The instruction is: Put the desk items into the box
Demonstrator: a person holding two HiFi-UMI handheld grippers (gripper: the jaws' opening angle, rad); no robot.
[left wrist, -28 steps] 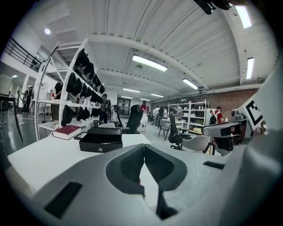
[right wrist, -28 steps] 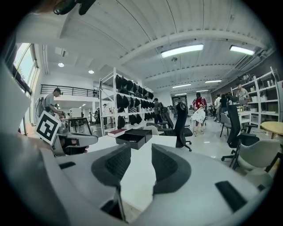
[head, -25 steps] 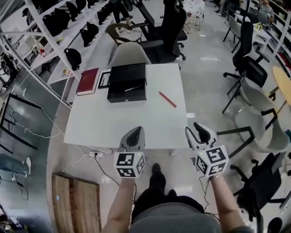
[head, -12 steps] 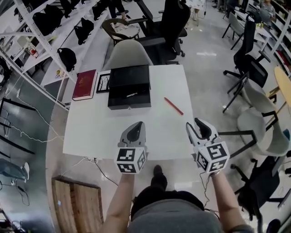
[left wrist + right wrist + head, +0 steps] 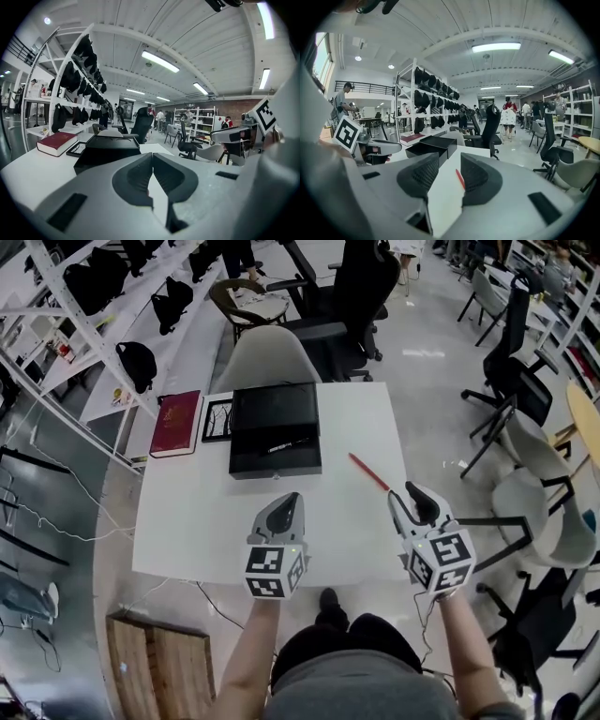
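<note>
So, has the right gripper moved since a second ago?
Yes. The right gripper has come forward along the table, much closer to the red pen.

table (image 5: 202,512) closer, right gripper (image 5: 407,496) nearer red pen (image 5: 369,472)

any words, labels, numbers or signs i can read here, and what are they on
No text here is readable.
Dark red hardcover book: cover marking too small to read.
Black-framed picture: too small to read.
Left gripper and right gripper: black-and-white square marker patterns only, no letters or numbers.
</note>
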